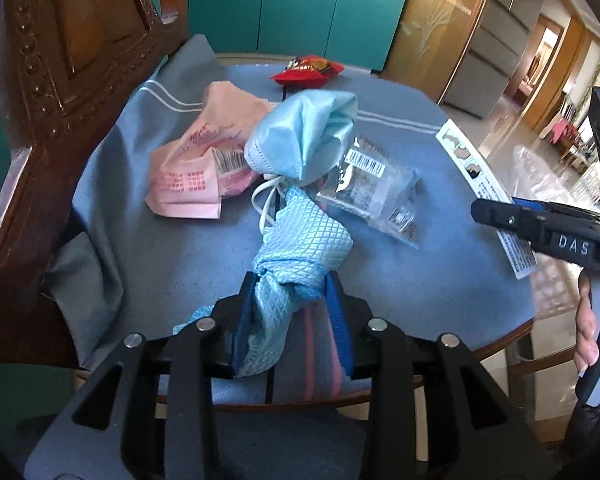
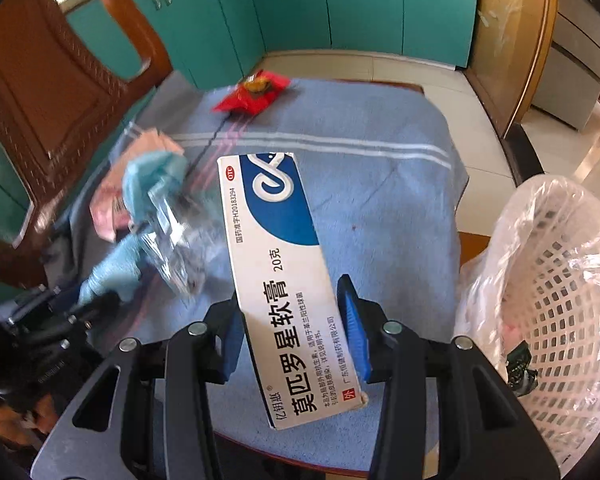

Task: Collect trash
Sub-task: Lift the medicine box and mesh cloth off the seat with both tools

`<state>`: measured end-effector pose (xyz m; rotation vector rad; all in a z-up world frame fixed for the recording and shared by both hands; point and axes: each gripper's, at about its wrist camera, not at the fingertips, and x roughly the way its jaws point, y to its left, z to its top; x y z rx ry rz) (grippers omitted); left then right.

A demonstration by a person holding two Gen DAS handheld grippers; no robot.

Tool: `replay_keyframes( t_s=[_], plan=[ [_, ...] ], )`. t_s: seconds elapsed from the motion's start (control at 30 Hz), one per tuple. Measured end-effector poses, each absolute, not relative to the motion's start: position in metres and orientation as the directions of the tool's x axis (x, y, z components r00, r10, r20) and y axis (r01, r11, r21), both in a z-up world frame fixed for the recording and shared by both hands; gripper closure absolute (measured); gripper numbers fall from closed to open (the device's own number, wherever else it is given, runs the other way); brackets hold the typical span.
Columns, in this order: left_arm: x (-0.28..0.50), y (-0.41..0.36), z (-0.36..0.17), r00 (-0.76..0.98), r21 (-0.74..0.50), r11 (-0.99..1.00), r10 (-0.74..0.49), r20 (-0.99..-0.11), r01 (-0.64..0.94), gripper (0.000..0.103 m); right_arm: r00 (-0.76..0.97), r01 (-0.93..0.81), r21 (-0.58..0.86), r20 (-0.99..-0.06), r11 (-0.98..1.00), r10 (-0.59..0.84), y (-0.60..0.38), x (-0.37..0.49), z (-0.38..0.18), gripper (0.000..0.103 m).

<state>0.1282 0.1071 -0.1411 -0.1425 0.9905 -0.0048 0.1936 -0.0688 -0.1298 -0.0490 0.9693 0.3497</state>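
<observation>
My left gripper (image 1: 290, 286) is shut on a light blue quilted cloth (image 1: 300, 240) and holds it above the chair seat. Beyond it lie a blue face mask (image 1: 304, 136), a pink paper packet (image 1: 204, 160), a clear plastic wrapper (image 1: 374, 184) and a red snack packet (image 1: 308, 70). My right gripper (image 2: 292, 300) is shut on a white and blue ointment box (image 2: 280, 264), held over the seat's right side. The right gripper with the box (image 1: 484, 184) also shows at the right of the left wrist view.
The trash lies on a blue-grey towel (image 2: 380, 184) over a wooden chair seat. The carved chair back (image 1: 60, 80) rises at the left. A white plastic basket lined with a clear bag (image 2: 556, 280) stands right of the chair. Teal cabinets (image 2: 340, 8) are behind.
</observation>
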Motion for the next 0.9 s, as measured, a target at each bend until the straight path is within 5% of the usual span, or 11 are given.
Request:
replay_keyframes(
  t_s=[0.27,0.47,0.9],
  plan=[
    [0.129,0.104,-0.141,0.554,-0.103,0.992,-0.043,-0.832,-0.078,0.035,0.489,-0.298,0.100,-0.838,0.949,0.242,-0.067,0.193,-0.148,0.059],
    [0.131,0.100,-0.142,0.552,-0.105,0.992,-0.049,-0.833,-0.070,0.036,0.486,-0.289,0.102,-0.841,0.952,0.238,-0.067,0.194,-0.152,0.058],
    [0.129,0.106,-0.144,0.572,-0.123,0.987,-0.044,-0.819,-0.100,0.064,0.484,-0.343,0.106,-0.832,0.933,0.272,-0.061,0.186,-0.156,0.056]
  ],
)
